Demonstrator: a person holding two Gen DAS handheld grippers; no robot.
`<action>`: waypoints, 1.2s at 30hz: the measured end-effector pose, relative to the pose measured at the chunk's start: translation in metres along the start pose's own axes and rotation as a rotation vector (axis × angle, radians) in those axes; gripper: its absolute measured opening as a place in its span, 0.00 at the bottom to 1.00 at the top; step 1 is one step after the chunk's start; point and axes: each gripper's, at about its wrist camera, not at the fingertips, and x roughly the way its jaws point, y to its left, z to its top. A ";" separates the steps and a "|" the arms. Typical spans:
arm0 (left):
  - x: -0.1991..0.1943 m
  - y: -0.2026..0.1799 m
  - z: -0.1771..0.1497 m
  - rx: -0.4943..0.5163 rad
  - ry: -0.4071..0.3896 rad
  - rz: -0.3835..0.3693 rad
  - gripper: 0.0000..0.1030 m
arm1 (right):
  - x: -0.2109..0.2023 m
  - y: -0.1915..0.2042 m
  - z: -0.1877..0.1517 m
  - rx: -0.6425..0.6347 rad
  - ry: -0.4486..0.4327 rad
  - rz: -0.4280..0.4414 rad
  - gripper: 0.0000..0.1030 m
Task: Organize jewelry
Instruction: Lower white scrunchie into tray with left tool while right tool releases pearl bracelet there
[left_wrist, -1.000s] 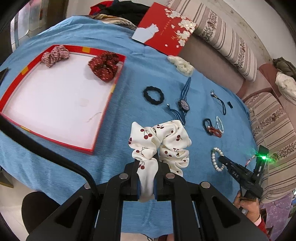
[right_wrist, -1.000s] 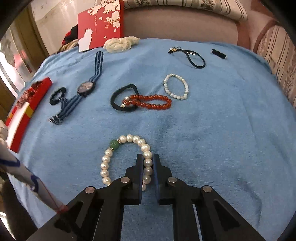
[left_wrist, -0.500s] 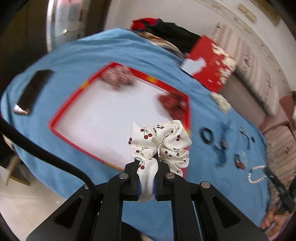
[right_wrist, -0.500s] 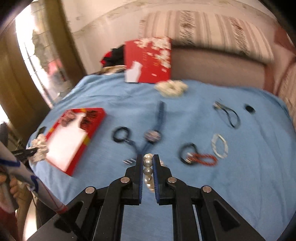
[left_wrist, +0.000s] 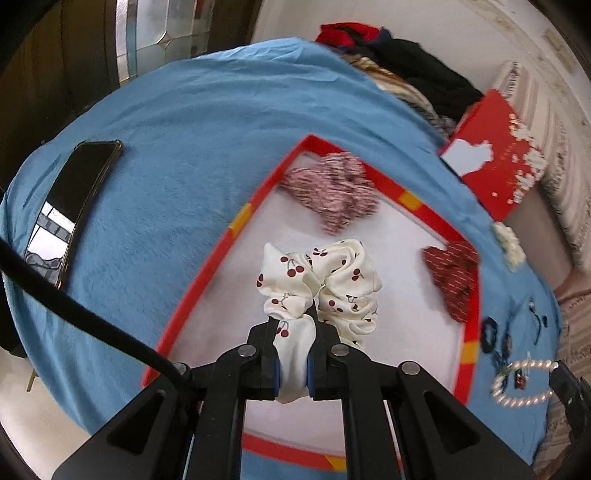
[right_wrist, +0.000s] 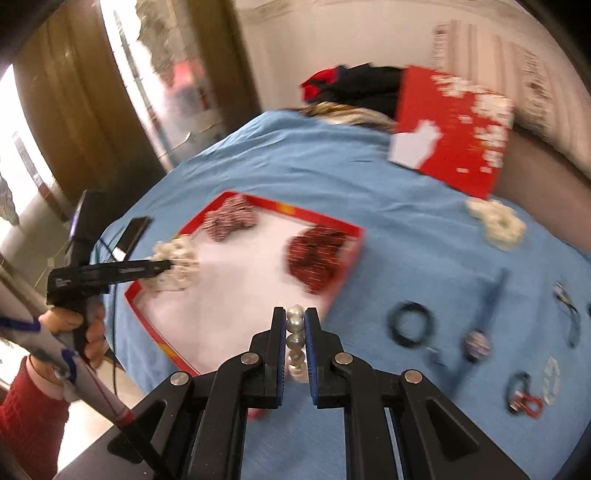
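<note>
The left gripper (left_wrist: 293, 354), jaws pinched narrow on a cream satin scrunchie printed with red cherries (left_wrist: 319, 286), holds it over the white floor of a shallow red-rimmed tray (left_wrist: 236, 225) on the blue cloth-covered table (left_wrist: 177, 140); the scrunchie's loop stands up and away from the fingers, toward centre frame, with bare tray floor directly beneath. A pink-and-white striped scrunchie (left_wrist: 332, 192) lies at the tray's upper corner and a dark red patterned scrunchie (left_wrist: 452, 275) at its right edge, both well apart from the held one. In the right wrist view the right gripper (right_wrist: 295, 334) grips a white pearl bracelet (right_wrist: 295, 338) between near-closed fingers, its strand running lengthwise along them, just above the tray's lower right rim. The left hand looks nearer to a drop, likely straight down.
</note>
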 end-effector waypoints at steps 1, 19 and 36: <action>0.003 0.004 0.003 -0.002 0.004 0.007 0.09 | 0.013 0.011 0.006 -0.006 0.015 0.017 0.10; 0.030 0.021 0.023 -0.014 -0.001 0.032 0.16 | 0.109 0.056 -0.029 0.113 0.205 0.193 0.10; -0.017 0.006 0.008 0.007 -0.127 0.068 0.47 | 0.062 0.065 -0.055 -0.077 0.095 0.057 0.39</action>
